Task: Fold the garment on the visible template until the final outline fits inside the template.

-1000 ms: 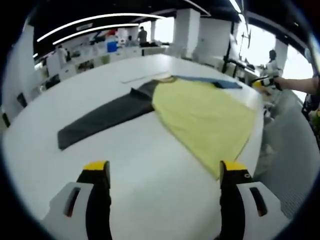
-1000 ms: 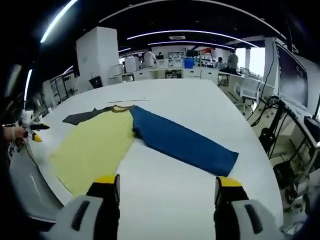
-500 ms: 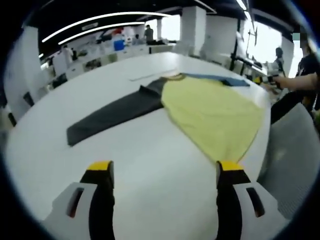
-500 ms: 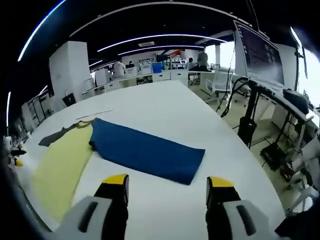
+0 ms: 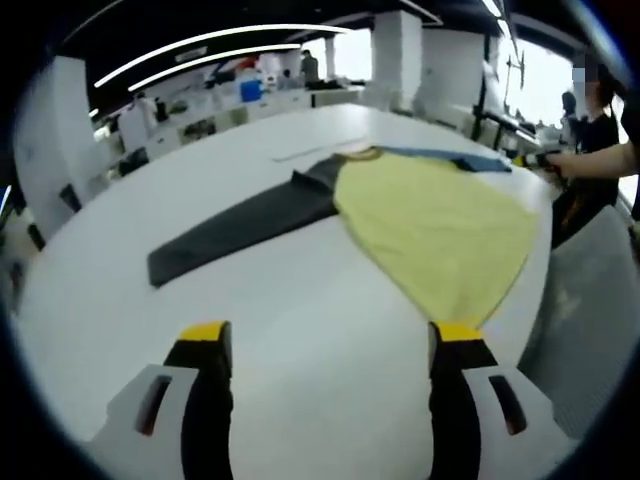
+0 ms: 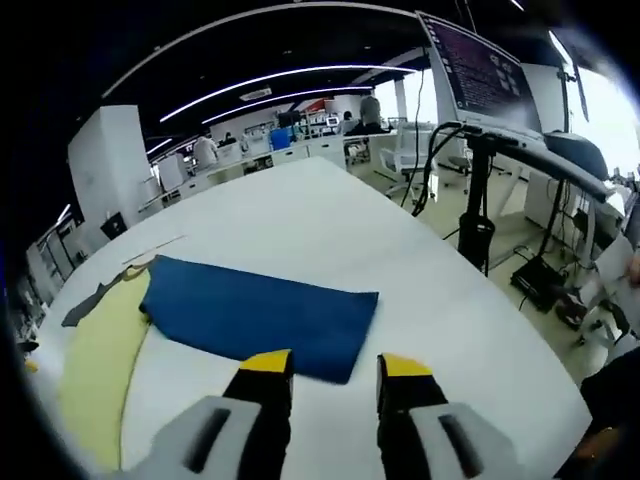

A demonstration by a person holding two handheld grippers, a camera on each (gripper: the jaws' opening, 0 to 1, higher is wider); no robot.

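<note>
White surface [image 5: 300, 330] lies bare around the shirt [image 5: 430, 225]; its grey sleeve [image 5: 240, 225] runs toward eight o'clock, blue sleeve [image 6: 260, 315] toward three. Both grippers' jaws stand open, empty.

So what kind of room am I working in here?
Probably an open-plan lab or office: a big white table holding the garment, benches with people behind it, a monitor on a stand, strip ceiling lights.
</note>
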